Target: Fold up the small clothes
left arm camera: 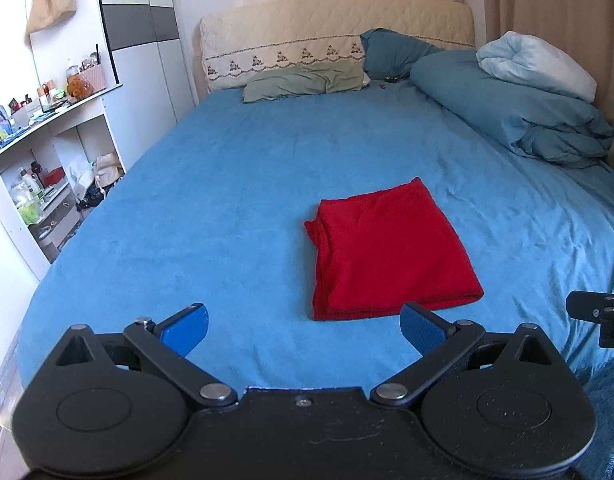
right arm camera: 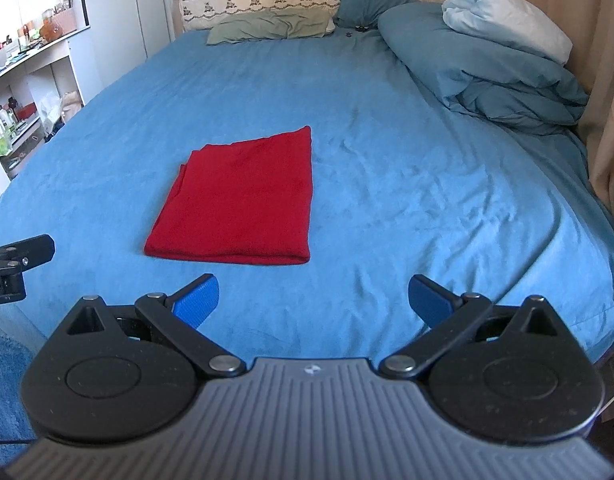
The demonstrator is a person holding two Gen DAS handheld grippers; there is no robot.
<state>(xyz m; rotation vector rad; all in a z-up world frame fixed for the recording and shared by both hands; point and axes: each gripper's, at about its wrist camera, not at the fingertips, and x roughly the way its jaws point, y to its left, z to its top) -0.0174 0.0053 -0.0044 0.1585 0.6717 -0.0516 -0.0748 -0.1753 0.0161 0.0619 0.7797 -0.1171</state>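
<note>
Red cloth [left arm camera: 391, 252] folded, both grippers wide, empty

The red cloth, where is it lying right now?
The red cloth lies folded on the blue bed sheet, near the foot of the bed, just ahead of both grippers and touched by neither.

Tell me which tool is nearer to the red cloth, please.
Left, though only slightly. The left tool is open just before the near edge of the red cloth, whose corner reaches between its fingers. The right tool is open too, a little further back and to the cloth's right.
</note>
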